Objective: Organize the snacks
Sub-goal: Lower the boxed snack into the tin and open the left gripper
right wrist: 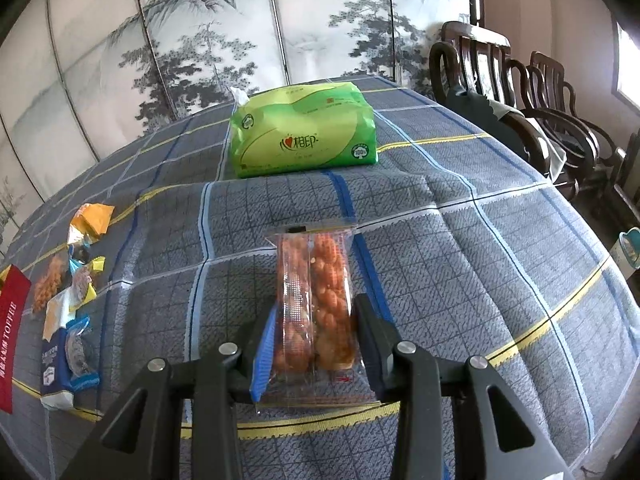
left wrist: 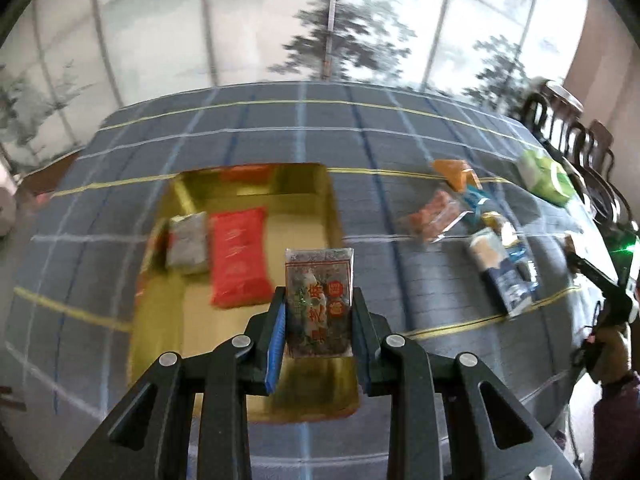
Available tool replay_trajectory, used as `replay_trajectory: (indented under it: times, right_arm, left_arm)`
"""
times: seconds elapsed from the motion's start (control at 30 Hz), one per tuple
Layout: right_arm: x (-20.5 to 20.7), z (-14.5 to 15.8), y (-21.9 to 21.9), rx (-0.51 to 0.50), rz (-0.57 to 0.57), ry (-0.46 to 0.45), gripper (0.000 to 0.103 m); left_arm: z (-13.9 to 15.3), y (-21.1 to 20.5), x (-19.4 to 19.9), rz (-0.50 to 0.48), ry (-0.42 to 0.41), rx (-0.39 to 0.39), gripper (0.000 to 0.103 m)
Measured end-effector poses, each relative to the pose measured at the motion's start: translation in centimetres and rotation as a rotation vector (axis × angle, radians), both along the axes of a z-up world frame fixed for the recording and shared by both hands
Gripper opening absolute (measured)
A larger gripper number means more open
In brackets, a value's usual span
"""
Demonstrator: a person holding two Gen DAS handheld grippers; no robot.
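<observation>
**Inspector:** Premises: a painted folding screen (right wrist: pixel 280 32) behind, dark wooden chairs (right wrist: pixel 520 92) to one side, and a worktop (right wrist: pixel 460 240) under a blue checked cloth with yellow lines. State of the sorting, please.

**Assistant:** Partly done, in my judgement. A gold tray (left wrist: pixel 316 184) lies open on the cloth and already holds a red packet (left wrist: pixel 238 258) and a grey one (left wrist: pixel 188 244) side by side. The rest of its floor is bare.

**Inspector:** And in hand?

**Assistant:** The left claw (left wrist: pixel 319 304) is clamped on a dark packet with red seals (left wrist: pixel 318 300), held above the near part of the tray, not yet set down. The right claw (right wrist: pixel 316 328) grips a clear bag of orange twisted snacks (right wrist: pixel 316 300) over the cloth, well apart from the tray.

**Inspector:** Outstanding items?

**Assistant:** A loose cluster of snacks (right wrist: pixel 76 280) lies on the cloth to the right of the tray: orange and yellow wrappers, another bag of orange twists, a blue and white pack. A green tissue pack (right wrist: pixel 304 128) stands farther back (not a snack, so likely to stay).

**Inspector:** Legible markings?

**Assistant:** A red pack (right wrist: pixel 12 320) at the right wrist view's edge reads "TOFFEE" at the end of its line. The tissue pack carries "100%" in a round badge and a Chinese brand name. The held packet's characters are too blurred to read.
</observation>
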State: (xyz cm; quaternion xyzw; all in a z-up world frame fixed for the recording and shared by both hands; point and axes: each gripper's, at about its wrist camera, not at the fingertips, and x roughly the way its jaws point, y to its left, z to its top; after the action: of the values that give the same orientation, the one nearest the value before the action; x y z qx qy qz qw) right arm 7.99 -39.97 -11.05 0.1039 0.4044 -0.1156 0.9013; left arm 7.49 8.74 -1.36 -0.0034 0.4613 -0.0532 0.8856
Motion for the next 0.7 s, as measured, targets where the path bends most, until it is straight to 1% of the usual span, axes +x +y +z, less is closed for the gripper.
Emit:
replay_trajectory:
  times: [0.07,0.13,0.37,0.7]
  right_arm:
    - [0.0,0.0,0.0,-0.004,0.001,0.001,0.038]
    - [0.0,0.0,0.1,-0.005,0.001,0.002,0.038]
    - [0.1,0.0,0.4,-0.022,0.000,0.008,0.038]
    - [0.2,-0.1,0.8,-0.038,-0.001,0.014,0.038]
  left_arm:
    - [-0.3,1.0,-0.6,0.031,-0.007,0.017,0.025]
    - [-0.5,2.0,-1.1,0.050,-0.010,0.014,0.025]
    - [-1.8,3.8,-2.0,0.110,-0.040,0.097,0.025]
    - [-3.8,6.5,-1.3,0.166,-0.011,0.111,0.026]
